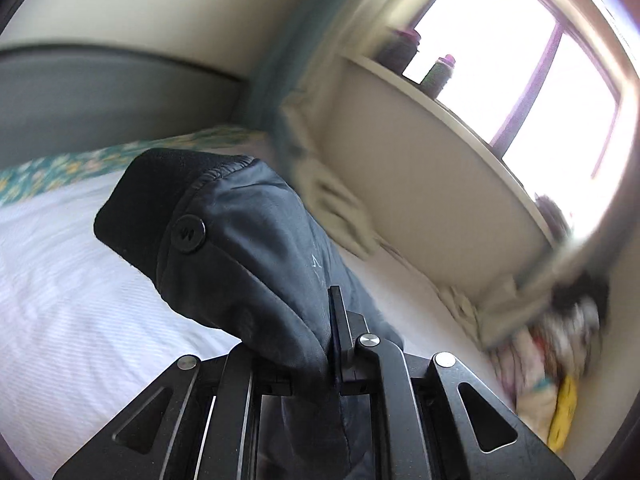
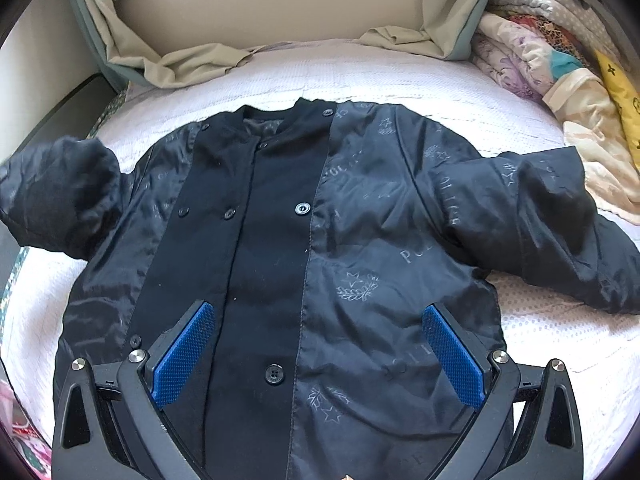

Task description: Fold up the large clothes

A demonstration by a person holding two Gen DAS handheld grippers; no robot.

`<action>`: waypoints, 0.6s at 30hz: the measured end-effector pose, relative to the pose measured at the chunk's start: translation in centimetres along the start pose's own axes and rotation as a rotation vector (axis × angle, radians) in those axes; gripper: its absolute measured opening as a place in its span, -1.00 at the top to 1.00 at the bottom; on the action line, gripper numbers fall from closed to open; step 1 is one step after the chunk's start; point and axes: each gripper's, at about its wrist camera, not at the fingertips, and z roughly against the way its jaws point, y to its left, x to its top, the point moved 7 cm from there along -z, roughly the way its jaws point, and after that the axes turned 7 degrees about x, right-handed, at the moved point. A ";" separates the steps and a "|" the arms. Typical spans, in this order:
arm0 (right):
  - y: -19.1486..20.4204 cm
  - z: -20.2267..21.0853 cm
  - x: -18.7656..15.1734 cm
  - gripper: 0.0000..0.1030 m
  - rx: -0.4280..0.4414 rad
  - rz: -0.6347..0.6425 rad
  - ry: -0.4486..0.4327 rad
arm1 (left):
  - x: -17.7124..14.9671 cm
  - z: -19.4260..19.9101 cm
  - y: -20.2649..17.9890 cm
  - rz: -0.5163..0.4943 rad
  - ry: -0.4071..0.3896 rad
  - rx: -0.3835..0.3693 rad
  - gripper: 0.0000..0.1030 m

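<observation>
A dark navy jacket [image 2: 320, 240] with a black button placket lies front-up on the white bed cover [image 2: 400, 76]. In the right wrist view my right gripper [image 2: 316, 312] hovers open over the jacket's lower front, with its blue pads [image 2: 184, 352] wide apart and nothing between them. One sleeve [image 2: 60, 196] is raised at the left and blurred. The other sleeve [image 2: 560, 220] rests bent on the bed at the right. In the left wrist view my left gripper [image 1: 334, 320] is shut on the sleeve [image 1: 248, 248] near its black buttoned cuff [image 1: 160, 208], held up above the bed.
Crumpled beige fabric [image 2: 192, 60] lies along the far wall. A pile of patterned bedding [image 2: 540, 60] sits at the bed's right side. The left wrist view shows a bright window [image 1: 500, 60] with bottles on its sill and a grey headboard [image 1: 100, 96].
</observation>
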 end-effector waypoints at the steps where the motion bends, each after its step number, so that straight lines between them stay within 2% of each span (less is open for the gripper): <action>1: -0.1 0.1 0.1 -1.00 -0.002 -0.005 -0.005 | -1.5 0.0 -2.4 -0.052 0.015 -0.031 0.69; 3: -0.5 0.4 0.2 -1.00 -0.011 -0.014 -0.014 | -4.9 -0.5 -6.1 -0.136 0.065 -0.081 0.68; 6: -1.0 0.6 0.4 -1.00 -0.028 -0.024 -0.028 | -11.4 -2.0 -10.8 -0.261 0.188 -0.142 0.65; 8: -1.3 0.7 0.5 -1.00 -0.034 -0.028 -0.031 | -16.0 -3.2 -12.6 -0.340 0.270 -0.150 0.65; 10: -1.4 0.8 0.6 -1.00 -0.034 -0.032 -0.032 | -19.1 -3.5 -13.7 -0.378 0.325 -0.163 0.65; 12: -1.5 0.9 0.7 -1.00 -0.034 -0.028 -0.031 | -21.8 -3.8 -14.2 -0.420 0.371 -0.180 0.51; 15: -1.4 0.5 0.5 -1.00 -0.026 -0.022 -0.009 | -23.6 -3.5 -14.9 -0.467 0.412 -0.180 -0.05; 17: -1.5 0.0 0.1 -1.00 -0.027 -0.027 0.020 | -24.5 -2.3 -15.4 -0.491 0.402 -0.178 -0.58; 18: -1.6 -0.3 -0.1 -1.00 -0.034 -0.028 0.035 | -24.4 -1.6 -15.4 -0.502 0.396 -0.175 -0.67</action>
